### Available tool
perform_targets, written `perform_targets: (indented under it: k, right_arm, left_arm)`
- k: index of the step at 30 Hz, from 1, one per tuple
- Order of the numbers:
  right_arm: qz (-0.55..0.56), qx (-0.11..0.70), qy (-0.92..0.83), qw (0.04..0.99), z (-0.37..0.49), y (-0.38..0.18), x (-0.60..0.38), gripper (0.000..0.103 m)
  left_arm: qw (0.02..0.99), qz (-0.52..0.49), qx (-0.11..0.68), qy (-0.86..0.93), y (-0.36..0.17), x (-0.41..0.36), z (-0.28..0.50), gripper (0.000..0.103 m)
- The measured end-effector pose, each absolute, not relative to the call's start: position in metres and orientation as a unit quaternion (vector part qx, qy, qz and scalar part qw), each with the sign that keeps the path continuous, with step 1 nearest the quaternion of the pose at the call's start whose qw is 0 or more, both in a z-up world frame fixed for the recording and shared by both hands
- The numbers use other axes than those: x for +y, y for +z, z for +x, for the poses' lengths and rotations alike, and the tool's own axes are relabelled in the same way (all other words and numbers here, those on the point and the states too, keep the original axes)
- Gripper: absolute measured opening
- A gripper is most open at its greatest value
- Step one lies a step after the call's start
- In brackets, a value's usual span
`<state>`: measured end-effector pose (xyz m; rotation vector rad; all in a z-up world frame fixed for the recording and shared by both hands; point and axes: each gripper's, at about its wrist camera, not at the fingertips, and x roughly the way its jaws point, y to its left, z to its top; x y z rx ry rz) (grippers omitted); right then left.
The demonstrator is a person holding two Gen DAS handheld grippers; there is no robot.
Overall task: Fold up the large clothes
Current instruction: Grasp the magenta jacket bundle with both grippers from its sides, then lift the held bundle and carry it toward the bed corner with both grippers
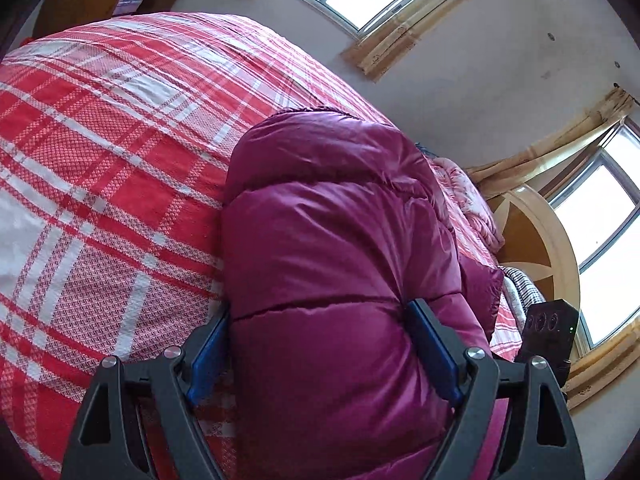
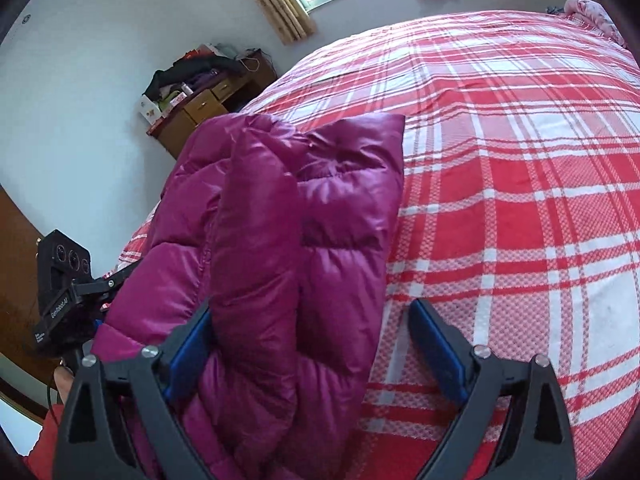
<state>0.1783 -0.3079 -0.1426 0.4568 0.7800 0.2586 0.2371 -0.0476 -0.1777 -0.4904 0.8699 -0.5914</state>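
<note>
**Jacket half folded, both grippers at its near end**

The jacket (image 1: 340, 264) lies on the bed (image 1: 100, 200), a magenta puffer already gathered into a thick, narrow bundle. In both wrist views its long axis runs from the bottom of the frame up toward the centre, straight away from the tools, so each gripper sits at the near end looking along its length.

The left gripper (image 1: 320, 344) has its blue pads spread wide, one on each side of the padded bulk; the fabric fills the gap and seems to touch both pads, but whether it is really squeezed I cannot tell. The right gripper (image 2: 312, 344) is also wide: its left pad is against the jacket (image 2: 280, 240), while its right pad stands apart over bare plaid, so it grips nothing.

Judging from this, the coming move is another fold along that axis, near end carried toward the far end, and both tools are equally close to the near edge.

The bed beyond the jacket is flat plaid in both views. A pink quilt (image 1: 476, 208) lies at the right of the left view, near the headboard (image 1: 532, 236). A cluttered desk (image 2: 204, 104) stands at upper left in the right view, off the bed.
</note>
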Motion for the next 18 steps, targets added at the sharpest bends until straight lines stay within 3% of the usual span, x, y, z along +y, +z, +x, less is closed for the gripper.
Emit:
perform_targets:
  k: [4,5,6,8,18]
  right_arm:
    - [0.197,0.383,0.125,0.894,0.19,-0.142,-0.297,0.096]
    - [0.185,0.384,0.125,0.896,0.192,-0.141,-0.293,0.089]
    - [0.179,0.383,0.134,0.896,0.191,-0.14,-0.287,0.073]
    - [0.168,0.38,0.146,0.898,0.189,-0.139,-0.279,0.062]
    - [0.213,0.375,0.164,0.887,0.195,-0.152,-0.29,0.064]
  left_arm:
    - [0.842,-0.208,0.409,-0.284,-0.172,-0.065,0.236,0.084]
    - [0.844,-0.2,0.411,-0.28,-0.169,-0.07,0.235,0.084]
    - [0.849,-0.184,0.413,-0.273,-0.165,-0.078,0.233,0.084]
    - [0.861,-0.138,0.422,-0.249,-0.161,-0.094,0.232,0.084]
    - [0.865,-0.108,0.442,-0.213,-0.16,-0.116,0.24,0.085]
